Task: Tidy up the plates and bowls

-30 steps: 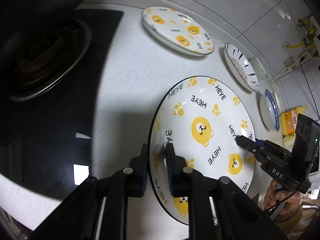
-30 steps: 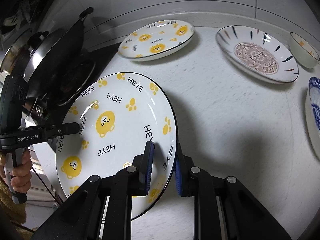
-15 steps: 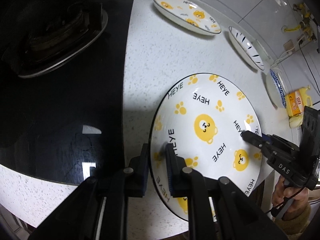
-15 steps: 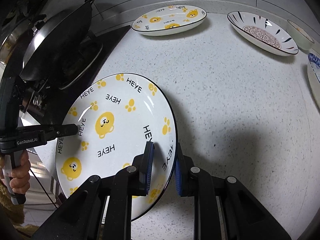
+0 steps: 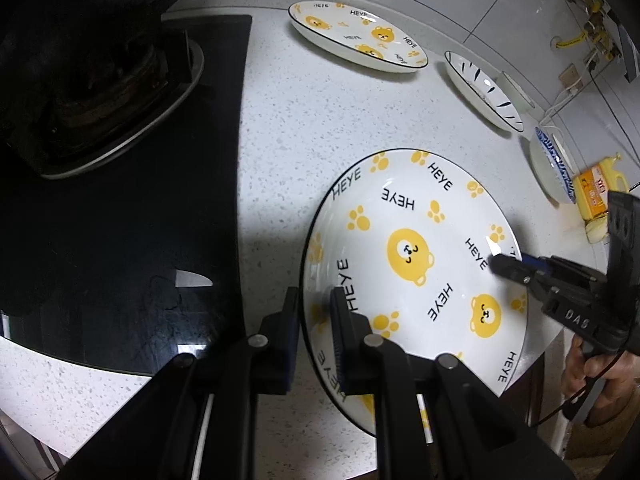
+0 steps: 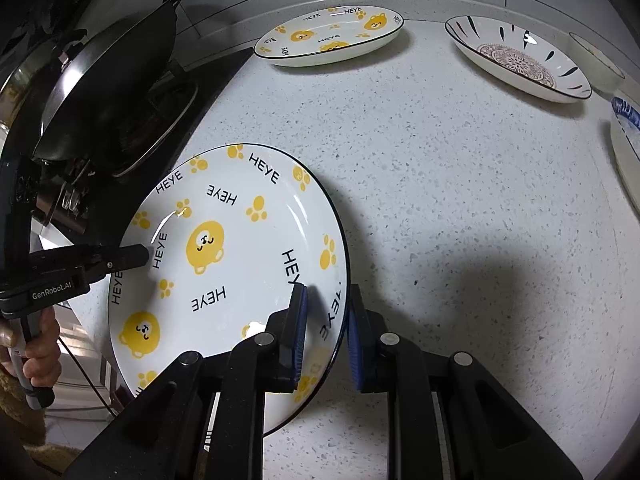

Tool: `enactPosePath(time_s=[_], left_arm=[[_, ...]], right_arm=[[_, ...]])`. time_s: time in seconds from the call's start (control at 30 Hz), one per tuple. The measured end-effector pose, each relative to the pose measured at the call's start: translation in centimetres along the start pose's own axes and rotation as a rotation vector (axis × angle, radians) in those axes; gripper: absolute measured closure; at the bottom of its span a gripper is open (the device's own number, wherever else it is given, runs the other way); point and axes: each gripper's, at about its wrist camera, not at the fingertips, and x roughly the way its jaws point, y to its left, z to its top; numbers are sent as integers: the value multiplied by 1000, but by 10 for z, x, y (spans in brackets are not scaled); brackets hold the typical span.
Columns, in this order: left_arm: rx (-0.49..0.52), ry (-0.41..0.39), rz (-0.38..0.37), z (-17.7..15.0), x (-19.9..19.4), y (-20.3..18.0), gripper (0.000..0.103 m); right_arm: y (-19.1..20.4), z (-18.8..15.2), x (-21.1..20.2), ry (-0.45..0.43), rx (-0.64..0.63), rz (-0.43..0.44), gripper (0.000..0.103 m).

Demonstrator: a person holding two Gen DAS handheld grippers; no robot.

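A white plate with yellow bears and "HEYE" lettering (image 5: 416, 256) (image 6: 224, 256) is held above the speckled counter by both grippers. My left gripper (image 5: 316, 312) is shut on its left rim. My right gripper (image 6: 326, 320) is shut on its right rim. Each gripper shows in the other's view, the right one (image 5: 504, 266) and the left one (image 6: 136, 258). A second matching bear plate (image 5: 356, 40) (image 6: 328, 36) lies at the back of the counter.
A black stove top (image 5: 120, 208) with a dark wok (image 6: 108, 80) is at the left. A striped patterned plate (image 6: 516, 58), a small bowl (image 6: 596, 64) and a blue-rimmed plate (image 6: 626, 148) lie at the right. A yellow bottle (image 5: 598, 192) stands far right.
Both grippers have carried the held plate back toward the counter's front edge and away from the far plates. Their grip on the rim is the same.
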Motion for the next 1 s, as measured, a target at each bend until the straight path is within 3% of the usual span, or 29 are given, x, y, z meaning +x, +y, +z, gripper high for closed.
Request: enactPosePath(time_s=[0.27, 0.4, 0.47, 0.73, 1.0], left_arm=[[10, -92, 97, 4, -26, -4, 90], [48, -160, 99, 13, -45, -19, 89], [54, -182, 63, 21, -52, -31, 88], [123, -164, 10, 57, -36, -103, 88], [121, -138, -18, 100, -4, -163, 88]], right_arm=[[-15, 6, -14, -33, 2, 7, 86], [-20, 9, -21, -47, -6, 19, 85], [-25, 11, -27, -60, -11, 15, 84], [-57, 33, -53, -114, -28, -13, 68], [-105, 56, -73, -170, 24, 1, 51]])
